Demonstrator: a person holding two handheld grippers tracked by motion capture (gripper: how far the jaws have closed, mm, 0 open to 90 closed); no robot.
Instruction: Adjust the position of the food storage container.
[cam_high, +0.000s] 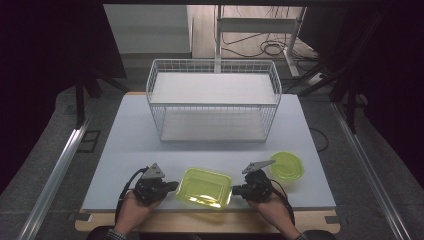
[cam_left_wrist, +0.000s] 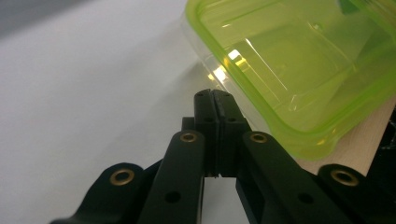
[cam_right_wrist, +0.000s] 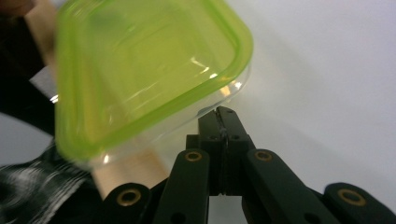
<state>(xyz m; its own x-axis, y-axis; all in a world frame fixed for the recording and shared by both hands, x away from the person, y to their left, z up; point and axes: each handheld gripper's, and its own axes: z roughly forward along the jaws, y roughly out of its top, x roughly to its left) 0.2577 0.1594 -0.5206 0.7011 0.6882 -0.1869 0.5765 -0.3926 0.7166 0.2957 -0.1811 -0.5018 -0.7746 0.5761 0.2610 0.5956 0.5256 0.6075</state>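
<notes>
Right at the tips of both tools sits the rectangular green container (cam_high: 204, 187), caught between them from either end: the left gripper (cam_high: 172, 186) has its jaws pressed together with no gap, their tips touching the box's clear lower wall just under the green rim, and the right gripper (cam_high: 235, 190) meets the opposite end the same way, jaws likewise closed flat against each other. Neither pair has any of the box between the jaws, so the hold looks like a squeeze from two sides, probably because the box is too broad for one tool to span. In the left gripper view the box (cam_left_wrist: 299, 70) rises ahead and to the right of the tips, tilted, perhaps being lifted off the table (cam_high: 125, 150). Just beyond the right gripper lies a round green lid (cam_high: 286, 165), apart from the box. Farther ahead of both tools stands a white wire basket rack (cam_high: 214, 100), possibly where the box is meant to go
</notes>
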